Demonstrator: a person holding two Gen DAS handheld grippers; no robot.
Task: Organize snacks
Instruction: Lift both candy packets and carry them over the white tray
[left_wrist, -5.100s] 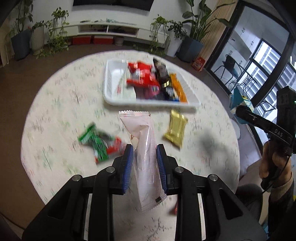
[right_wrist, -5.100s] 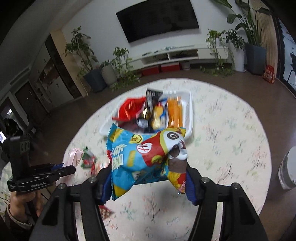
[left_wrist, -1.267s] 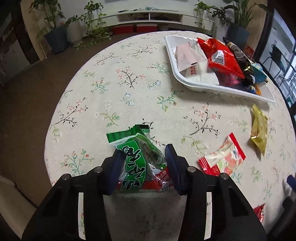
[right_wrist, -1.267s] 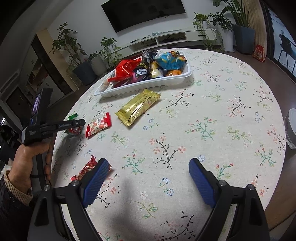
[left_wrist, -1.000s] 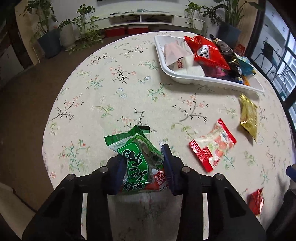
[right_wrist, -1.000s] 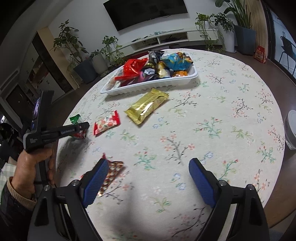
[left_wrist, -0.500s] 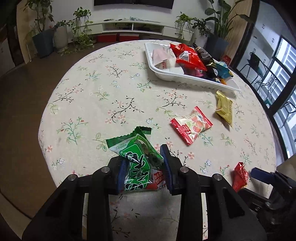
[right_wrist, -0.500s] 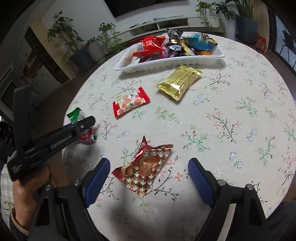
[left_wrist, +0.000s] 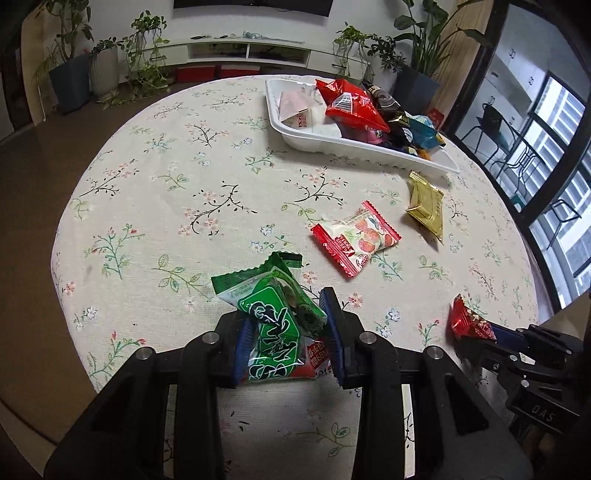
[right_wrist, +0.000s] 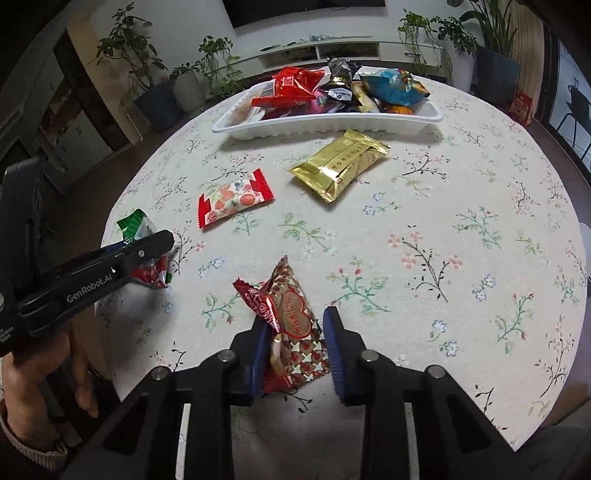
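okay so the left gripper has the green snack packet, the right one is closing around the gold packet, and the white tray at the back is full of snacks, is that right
Not quite. The right gripper is closing around the red foil packet with the heart pattern, not the gold packet, which lies untouched on the table near the white tray; the right wrist view shows it. The left gripper does hold the green snack packet.

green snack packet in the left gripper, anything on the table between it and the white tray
Nothing tall blocks it. The green snack packet, clamped in the left gripper, faces bare tablecloth toward the white tray. Only the flat red-and-white packet lies slightly right of that line, easily cleared by carrying above it.
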